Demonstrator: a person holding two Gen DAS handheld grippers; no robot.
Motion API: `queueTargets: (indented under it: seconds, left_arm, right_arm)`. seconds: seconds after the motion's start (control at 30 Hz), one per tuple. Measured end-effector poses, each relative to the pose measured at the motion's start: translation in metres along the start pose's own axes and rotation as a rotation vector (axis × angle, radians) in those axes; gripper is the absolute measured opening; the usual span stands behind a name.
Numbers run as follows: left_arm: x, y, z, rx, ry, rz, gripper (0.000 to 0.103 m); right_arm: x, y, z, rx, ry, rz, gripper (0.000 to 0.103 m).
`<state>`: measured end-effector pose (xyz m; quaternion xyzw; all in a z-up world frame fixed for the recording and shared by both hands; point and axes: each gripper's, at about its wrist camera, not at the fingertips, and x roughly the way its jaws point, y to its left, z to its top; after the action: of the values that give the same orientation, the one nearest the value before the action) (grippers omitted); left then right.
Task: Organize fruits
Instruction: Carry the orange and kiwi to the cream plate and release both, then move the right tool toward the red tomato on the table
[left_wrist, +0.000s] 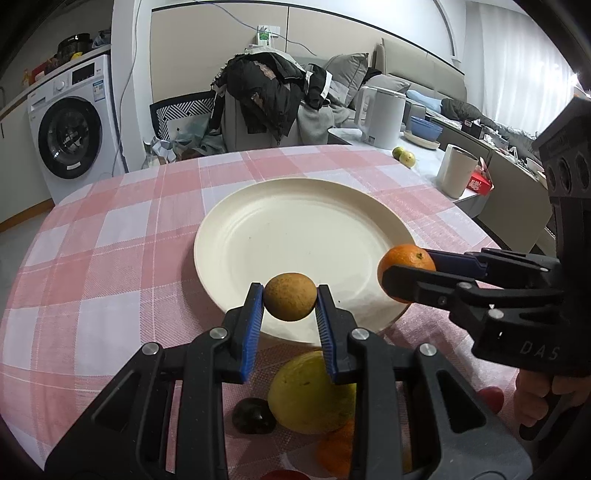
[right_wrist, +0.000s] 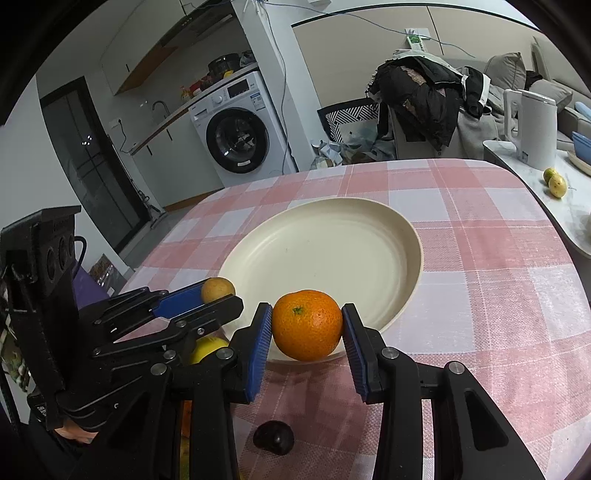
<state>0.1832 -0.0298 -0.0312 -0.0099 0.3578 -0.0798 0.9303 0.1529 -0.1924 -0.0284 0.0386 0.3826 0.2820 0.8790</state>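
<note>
Left wrist view: the left gripper (left_wrist: 290, 302) is clamped on a small brown fruit (left_wrist: 290, 297), held over the near rim of the plate (left_wrist: 258, 206).
Right wrist view: the right gripper (right_wrist: 307, 325) is closed on an orange (right_wrist: 307, 325), also raised at the near rim of the plate (right_wrist: 369, 236).
Key relation: the plate lies straight ahead of both grippers and just below the fruit; each fruit hangs over or just short of the near edge, so the coming move looks like a short push forward and a lowering into the dish.
Nearer hand: hard to call; both sit at the near rim side by side, the right gripper (left_wrist: 406, 280) a little further along the rim to the right of the left one.
Long axis: neither fruit has much of one; the brown fruit is slightly oval, the orange round with its stem end facing the camera.
Plate contents: nothing in it yet; the inside is bare.
Fruit not yet moved: a big yellow fruit (left_wrist: 310, 395), a dark fruit (left_wrist: 254, 415) and another orange (left_wrist: 334, 448) lie on the checked cloth of the counter (left_wrist: 110, 240) below the grippers, and something red (left_wrist: 491, 398) sits near the right hand (left_wrist: 543, 400).
Off to the side: two small greenish fruits (right_wrist: 554, 181) rest on a second surface beyond the cloth, near a white kettle (right_wrist: 532, 125).
Risk: the two grippers are close together, so releasing both at once could knock one fruit against the other.
</note>
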Motion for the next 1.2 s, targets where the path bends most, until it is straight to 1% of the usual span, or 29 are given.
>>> queueTargets:
  seconds: [0.1, 0.2, 0.23, 0.27, 0.3, 0.33, 0.37, 0.4, 0.43, 0.47, 0.5, 0.53, 0.57, 0.6, 0.63, 0.67, 0.7, 0.8, 0.93, 1.2]
  left_arm:
    - [0.005, 0.0, -0.002, 0.002, 0.017, 0.0, 0.025]
    - [0.005, 0.002, -0.001, -0.008, 0.011, 0.018, 0.026]
    - [0.005, 0.001, -0.002, -0.008, 0.013, 0.021, 0.029]
    - [0.004, 0.001, -0.002, -0.005, 0.015, 0.025, 0.035]
    - [0.002, 0.001, -0.003, -0.004, 0.012, 0.032, 0.04]
    - [0.0, 0.002, -0.003, -0.004, 0.004, 0.039, 0.049]
    - [-0.004, 0.002, -0.004, -0.005, -0.002, 0.041, 0.054]
    - [-0.007, 0.002, -0.004, -0.006, -0.008, 0.039, 0.055]
    - [-0.01, 0.002, -0.004, -0.005, -0.014, 0.04, 0.059]
    - [-0.015, 0.001, -0.005, -0.003, -0.022, 0.043, 0.066]
    - [-0.02, 0.001, -0.005, 0.0, -0.034, 0.048, 0.07]
    - [-0.026, 0.001, -0.006, 0.002, -0.044, 0.056, 0.081]
    - [-0.032, 0.0, -0.008, 0.002, -0.055, 0.067, 0.086]
    - [-0.039, -0.001, -0.01, 0.004, -0.069, 0.067, 0.086]
    - [-0.044, -0.002, -0.012, 0.008, -0.077, 0.064, 0.089]
    - [-0.05, -0.002, -0.014, 0.011, -0.079, 0.066, 0.096]
    - [-0.055, -0.003, -0.016, 0.01, -0.082, 0.072, 0.101]
    - [-0.074, -0.003, -0.025, 0.003, -0.108, 0.069, 0.102]
    - [-0.096, -0.004, -0.034, 0.01, -0.121, 0.07, 0.102]
    - [-0.133, -0.008, -0.053, 0.032, -0.134, 0.052, 0.102]
  right_arm:
    - [0.005, 0.002, 0.0, -0.008, 0.013, -0.012, 0.039]
    - [0.008, 0.001, -0.001, -0.004, 0.026, -0.024, 0.039]
    - [0.008, 0.001, -0.001, -0.003, 0.028, -0.029, 0.04]
    - [0.006, 0.001, 0.0, -0.002, 0.024, -0.034, 0.041]
    - [0.003, 0.001, 0.0, 0.0, 0.012, -0.042, 0.046]
    - [0.001, -0.001, 0.001, 0.004, 0.002, -0.047, 0.048]
    - [-0.003, -0.001, 0.0, 0.006, -0.008, -0.051, 0.05]
    - [-0.007, -0.001, 0.0, 0.007, -0.017, -0.056, 0.053]
    - [-0.009, -0.002, 0.0, 0.008, -0.02, -0.061, 0.06]
    - [-0.012, -0.002, -0.001, 0.008, -0.02, -0.072, 0.069]
    - [-0.015, -0.002, -0.002, 0.005, -0.023, -0.078, 0.072]
    - [-0.018, -0.002, -0.003, 0.0, -0.029, -0.082, 0.078]
    - [-0.023, 0.0, -0.004, -0.007, -0.035, -0.089, 0.082]
    - [-0.027, 0.0, -0.006, -0.012, -0.038, -0.095, 0.091]
    - [-0.032, 0.001, -0.008, -0.016, -0.044, -0.101, 0.097]
    - [-0.036, 0.002, -0.01, -0.02, -0.049, -0.106, 0.1]
    - [-0.039, 0.002, -0.011, -0.023, -0.051, -0.11, 0.102]
    - [-0.046, 0.001, -0.019, -0.022, -0.045, -0.122, 0.103]
    - [-0.055, 0.0, -0.029, -0.007, -0.037, -0.124, 0.103]
    - [-0.077, 0.012, -0.047, -0.062, -0.035, -0.145, 0.103]
